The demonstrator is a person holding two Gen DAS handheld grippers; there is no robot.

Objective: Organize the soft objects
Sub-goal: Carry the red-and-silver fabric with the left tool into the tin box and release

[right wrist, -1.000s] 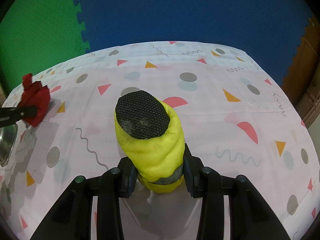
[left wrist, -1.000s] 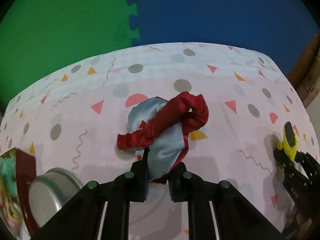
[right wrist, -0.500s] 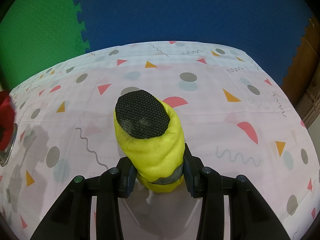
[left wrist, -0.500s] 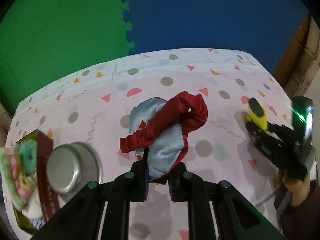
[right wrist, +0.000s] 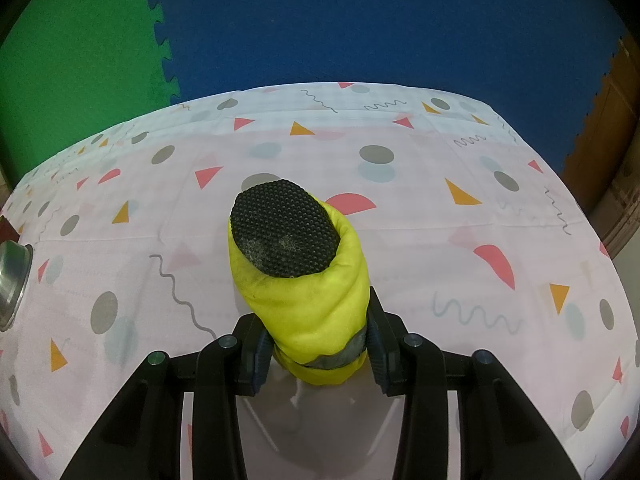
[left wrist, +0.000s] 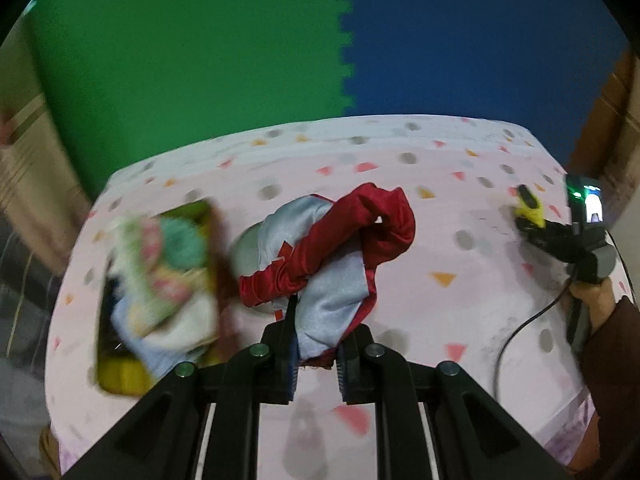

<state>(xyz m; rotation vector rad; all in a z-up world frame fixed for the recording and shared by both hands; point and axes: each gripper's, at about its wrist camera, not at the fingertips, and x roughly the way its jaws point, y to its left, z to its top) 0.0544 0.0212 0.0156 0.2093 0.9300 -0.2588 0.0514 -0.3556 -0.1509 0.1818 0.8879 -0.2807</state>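
No legible text, label, brand, number or sign in either view. The tablecloth [right wrist: 400,208] bears only printed shapes: triangles, dots, half-circles and squiggles, no lettering. The box [left wrist: 120,376] near the table's left edge is motion-blurred in the left wrist view; any print on it cannot be read. The small lit screen [left wrist: 592,204] on the device at the right edge shows a green light and a pale patch, too small to make out characters.
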